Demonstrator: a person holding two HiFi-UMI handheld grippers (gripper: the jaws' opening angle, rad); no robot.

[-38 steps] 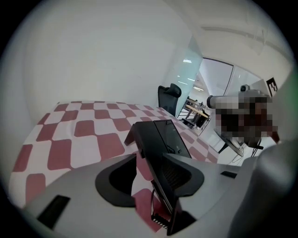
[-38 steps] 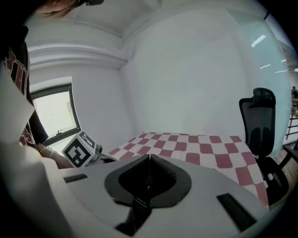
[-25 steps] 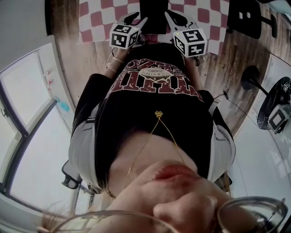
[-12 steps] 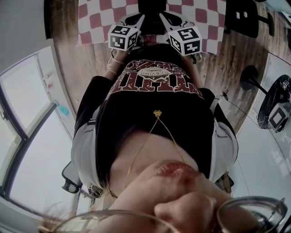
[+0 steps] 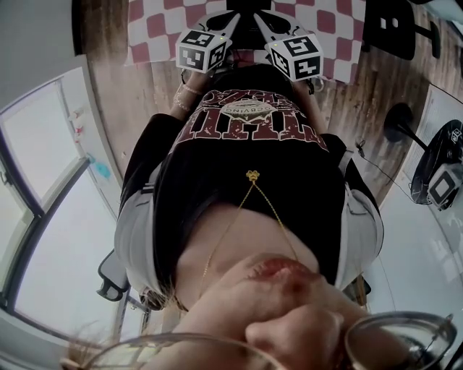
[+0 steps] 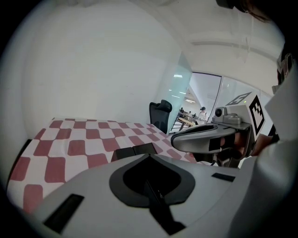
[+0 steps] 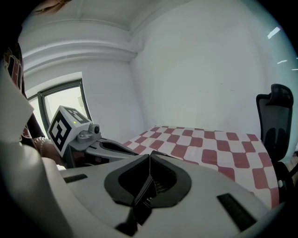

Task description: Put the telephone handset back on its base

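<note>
The left gripper [image 6: 142,153] is sitting clenched: its jaws have just been closing and are pressing together with nothing between them. The right gripper [image 7: 149,155] is also clamping tight on nothing. In the head view both are hovering side by side over the red-and-white checked cloth [image 5: 155,25], which is lying on the wooden table [image 5: 145,101], the left one at eleven o'clock and the right at one. Between their tips, at twelve o'clock, a dark object [image 5: 249,3] is showing at the frame's edge, mostly cut off; I cannot tell whether it is the telephone. The handset is not showing clearly in any view.
</note>
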